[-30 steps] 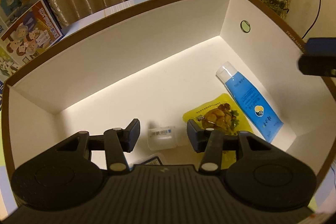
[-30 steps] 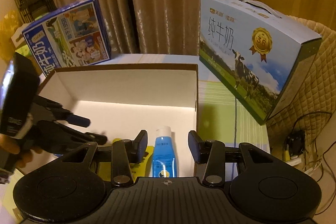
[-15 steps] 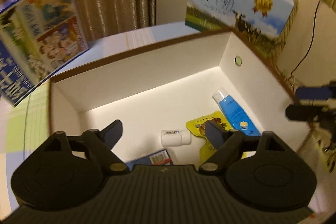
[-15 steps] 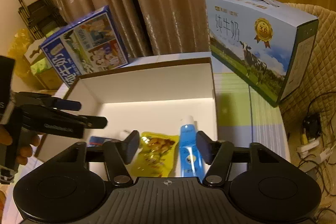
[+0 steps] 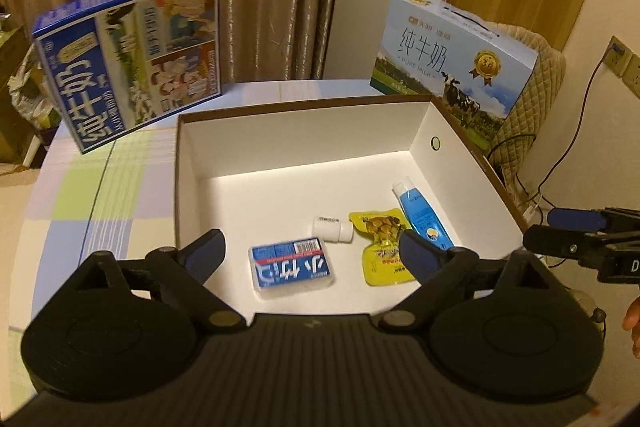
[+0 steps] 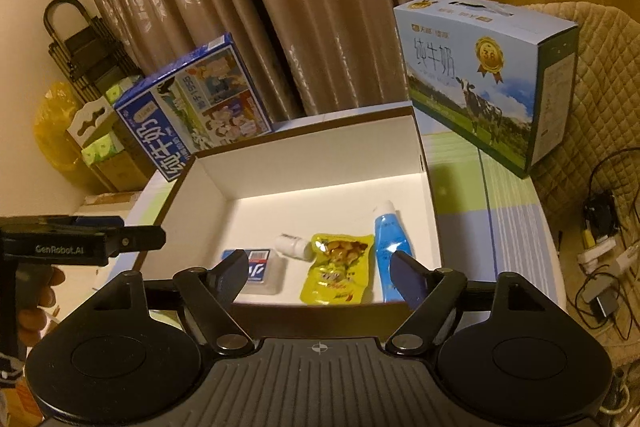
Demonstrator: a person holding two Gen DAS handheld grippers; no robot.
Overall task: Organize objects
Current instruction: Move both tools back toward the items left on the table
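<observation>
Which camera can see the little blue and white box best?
The left wrist view: the little blue and white box lies whole and unblocked on the big box's floor. In the right wrist view, a claw finger covers part of it.

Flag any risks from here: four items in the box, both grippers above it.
1. The left hand-held gripper, jaws opening and empty, hangs over the blue case; dipping back could shove it.
2. The small white bottle lies on its side against the yellow pouch; a nudge may roll it.
3. The right hand-held gripper, also opening, sits low by the box's near wall and might clip it.
</observation>
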